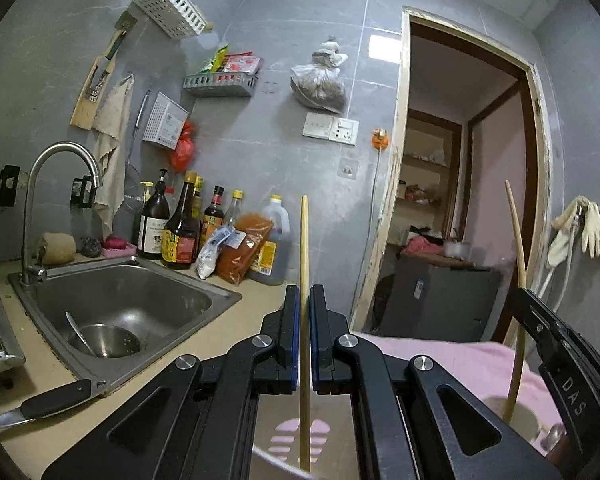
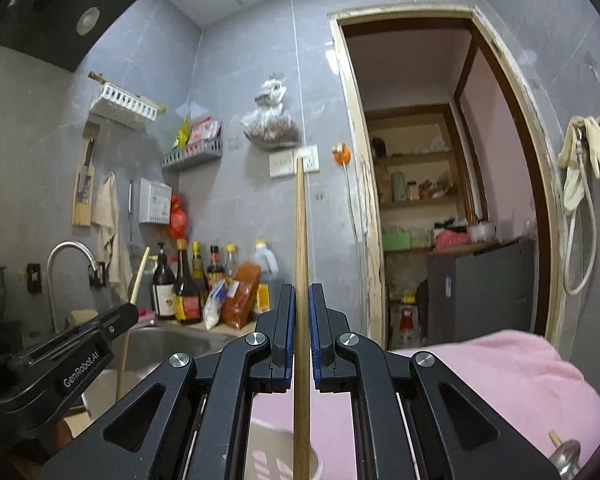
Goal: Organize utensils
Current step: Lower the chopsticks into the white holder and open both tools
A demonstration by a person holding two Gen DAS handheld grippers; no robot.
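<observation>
We have each tool clamped on one long bamboo chopstick: left tool [image 1: 304, 336] grips its chopstick [image 1: 304, 248], right tool [image 2: 300, 336] grips another [image 2: 300, 240], both upright, tips just above the white slotted plastic holder [image 2: 320, 466]. Insertion not yet done.

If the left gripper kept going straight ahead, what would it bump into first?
Probably the grey tiled wall beside the doorway. The left gripper, shut on an upright chopstick, points level over the counter edge, just right of the oil jug. Depth is hard to judge here.
</observation>
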